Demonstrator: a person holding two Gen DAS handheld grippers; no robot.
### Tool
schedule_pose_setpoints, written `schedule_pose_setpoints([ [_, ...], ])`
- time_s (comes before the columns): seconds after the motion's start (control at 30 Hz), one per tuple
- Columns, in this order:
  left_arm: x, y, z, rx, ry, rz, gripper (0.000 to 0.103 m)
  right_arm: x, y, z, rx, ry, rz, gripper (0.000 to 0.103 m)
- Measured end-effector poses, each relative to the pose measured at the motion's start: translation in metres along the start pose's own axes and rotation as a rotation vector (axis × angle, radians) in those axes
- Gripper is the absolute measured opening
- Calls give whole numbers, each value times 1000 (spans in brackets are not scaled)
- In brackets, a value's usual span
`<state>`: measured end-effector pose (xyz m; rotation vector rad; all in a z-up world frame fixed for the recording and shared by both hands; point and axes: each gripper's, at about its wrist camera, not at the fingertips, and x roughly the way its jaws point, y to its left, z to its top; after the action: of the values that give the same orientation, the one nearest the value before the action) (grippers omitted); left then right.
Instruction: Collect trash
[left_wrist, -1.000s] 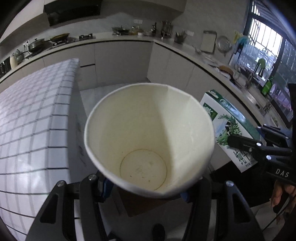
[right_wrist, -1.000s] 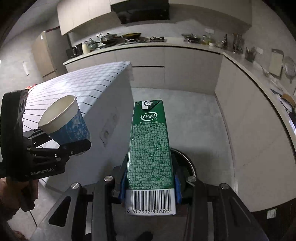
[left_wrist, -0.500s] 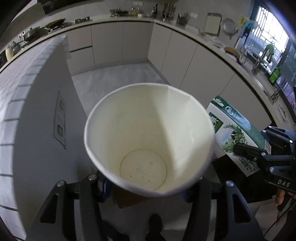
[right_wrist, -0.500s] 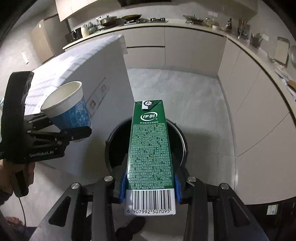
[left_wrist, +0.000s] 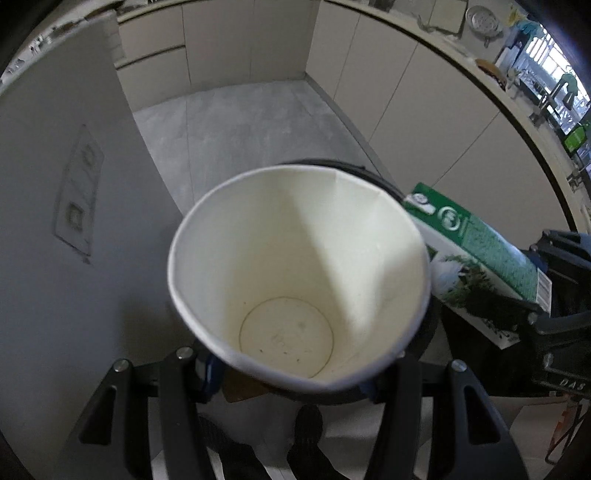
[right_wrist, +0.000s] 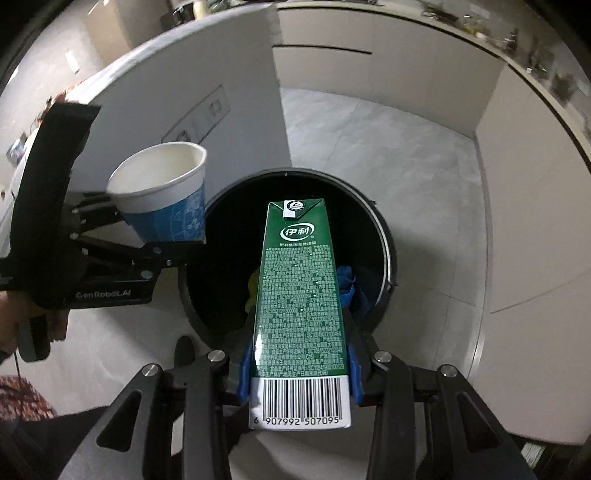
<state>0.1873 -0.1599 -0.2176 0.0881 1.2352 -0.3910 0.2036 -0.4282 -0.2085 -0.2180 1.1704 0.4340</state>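
The right gripper (right_wrist: 299, 373) is clamping a tall rectangular green milk carton (right_wrist: 300, 295) by its barcode end between blue pads, long axis pointing forward and down over the round black trash bin (right_wrist: 388, 258) (glossy printed cardboard). The left gripper (left_wrist: 291, 373) is holding a tapered white-lined paper cup (left_wrist: 295, 280), blue outside, mouth facing the camera; its jaws have just been opening, cup between them at the bin's rim.

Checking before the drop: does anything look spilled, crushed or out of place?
Nothing stands out. The paper cup is empty and uncrushed, the green carton looks intact, and both hang over the open bin, which already holds trash.
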Motion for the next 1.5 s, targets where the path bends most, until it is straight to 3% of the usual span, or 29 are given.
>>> schedule_pose_setpoints([
  [0.03, 5, 1, 3, -2, 8, 25, 74, 10, 0, 3, -40, 27, -7, 43],
  [0.07, 12, 3, 4, -9, 16, 86, 95, 17, 1, 5, -71, 46, -39, 58],
  [0.1, 13, 3, 5, -14, 13, 109, 102, 22, -2, 6, -93, 43, -94, 75],
  [0.13, 13, 7, 4, -25, 8, 108, 102, 23, -10, 8, -88, 23, -108, 103],
  [0.17, 11, 11, 3, -45, 15, 116, 102, 20, -17, 8, -74, 17, -85, 103],
  [0.27, 1, 14, -1, -53, -25, 133, 103, 13, -32, 8, -58, -6, -133, 103],
  [0.4, 0, 11, 0, -55, -10, 151, 103, 9, -41, 7, -25, -18, -124, 103],
  [0.83, -22, 8, -4, -62, -43, 156, 103, -3, -31, 10, 26, -37, -148, 103],
  [1.13, -101, -9, -23, -75, -175, 138, 103, -71, -6, -13, 198, -144, -171, 103],
  [1.5, -191, 1, -66, -99, -301, 140, 103, -160, 63, -28, 224, -270, -201, 103],
])
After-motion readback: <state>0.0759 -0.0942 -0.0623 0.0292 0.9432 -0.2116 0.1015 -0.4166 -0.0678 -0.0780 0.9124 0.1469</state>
